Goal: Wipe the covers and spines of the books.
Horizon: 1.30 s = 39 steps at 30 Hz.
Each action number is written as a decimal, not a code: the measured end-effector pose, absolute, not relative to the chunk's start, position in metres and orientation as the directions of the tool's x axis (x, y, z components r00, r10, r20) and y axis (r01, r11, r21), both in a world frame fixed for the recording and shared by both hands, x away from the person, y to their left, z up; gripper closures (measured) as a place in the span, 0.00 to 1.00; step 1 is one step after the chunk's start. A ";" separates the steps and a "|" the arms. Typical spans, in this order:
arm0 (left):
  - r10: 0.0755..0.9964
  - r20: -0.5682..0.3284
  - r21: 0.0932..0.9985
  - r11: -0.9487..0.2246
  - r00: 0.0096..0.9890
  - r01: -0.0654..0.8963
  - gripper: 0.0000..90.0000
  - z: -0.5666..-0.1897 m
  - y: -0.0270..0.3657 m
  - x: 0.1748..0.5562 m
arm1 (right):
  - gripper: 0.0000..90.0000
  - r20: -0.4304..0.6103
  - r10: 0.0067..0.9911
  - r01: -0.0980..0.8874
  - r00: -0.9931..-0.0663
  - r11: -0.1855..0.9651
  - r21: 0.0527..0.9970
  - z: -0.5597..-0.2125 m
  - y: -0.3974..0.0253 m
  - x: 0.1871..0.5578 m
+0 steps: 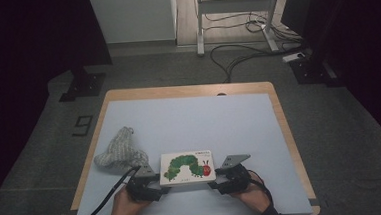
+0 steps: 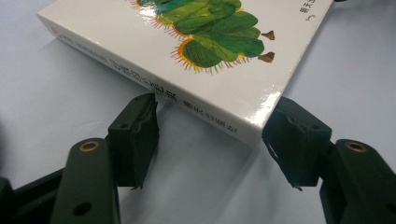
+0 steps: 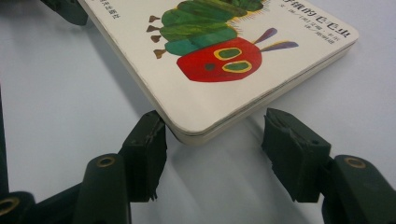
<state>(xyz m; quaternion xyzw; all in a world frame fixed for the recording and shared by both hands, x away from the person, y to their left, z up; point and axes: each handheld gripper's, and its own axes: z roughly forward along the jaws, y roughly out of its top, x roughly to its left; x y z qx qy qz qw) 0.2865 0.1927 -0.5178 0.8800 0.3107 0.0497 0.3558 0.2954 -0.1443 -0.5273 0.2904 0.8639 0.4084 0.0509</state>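
Book [image 1: 187,167] corners sit between both spread claws' jaws.

The picture book [image 1: 187,167] lies near the table's [image 1: 187,91] front edge, between my grippers. My left gripper [image 1: 155,182] brackets its left front corner, my right gripper [image 1: 218,178] its right front corner. The knitted cloth [image 1: 119,151] sits left of the book, slightly behind.

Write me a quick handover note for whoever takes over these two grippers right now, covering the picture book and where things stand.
Left gripper: open, jaws either side of the near spine corner of the caterpillar picture book, touching or nearly so, not clamped.
Right gripper: open, jaws straddling the book's near corner on the page-edge side, not clamped.
The book lies flat and closed, cover up, on the pale blue table mat.
A grey knitted cloth sits to the book's left, untouched.
Done: both grippers lined up at the corners.
Left: probably close on the book and lift or open it.
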 end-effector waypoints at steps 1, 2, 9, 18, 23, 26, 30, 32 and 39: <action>0.587 -0.124 0.657 -0.555 0.800 0.509 0.40 -0.518 0.193 0.287 | 0.43 0.150 0.542 0.460 -0.827 0.498 0.735 -0.527 -0.144 0.295; 0.591 -0.115 0.657 -0.557 0.798 0.507 0.41 -0.518 0.193 0.287 | 0.43 0.150 0.542 0.459 -0.827 0.497 0.736 -0.527 -0.144 0.295; 0.587 -0.093 0.664 -0.565 0.804 0.489 0.38 -0.519 0.192 0.284 | 0.43 0.131 0.540 0.445 -0.831 0.505 0.739 -0.528 -0.143 0.293; 0.582 -0.072 0.668 -0.574 0.810 0.473 0.38 -0.520 0.193 0.281 | 0.43 0.090 0.542 0.420 -0.836 0.526 0.740 -0.529 -0.141 0.289; 0.583 -0.070 0.668 -0.575 0.809 0.472 0.38 -0.520 0.195 0.279 | 0.43 0.118 0.535 0.433 -0.836 0.513 0.741 -0.529 -0.144 0.289; 0.583 -0.062 0.669 -0.578 0.810 0.467 0.41 -0.520 0.197 0.278 | 0.46 0.103 0.542 0.426 -0.834 0.515 0.744 -0.529 -0.143 0.288; 0.579 -0.063 0.670 -0.579 0.813 0.464 0.47 -0.519 0.197 0.279 | 0.48 0.077 0.553 0.416 -0.830 0.521 0.745 -0.529 -0.142 0.286; 0.581 -0.069 0.672 -0.574 0.811 0.468 0.50 -0.519 0.198 0.281 | 0.48 0.072 0.557 0.415 -0.828 0.520 0.746 -0.529 -0.141 0.286; 0.590 -0.082 0.685 -0.551 0.803 0.476 0.52 -0.520 0.198 0.294 | 0.55 0.080 0.565 0.422 -0.821 0.506 0.752 -0.530 -0.141 0.294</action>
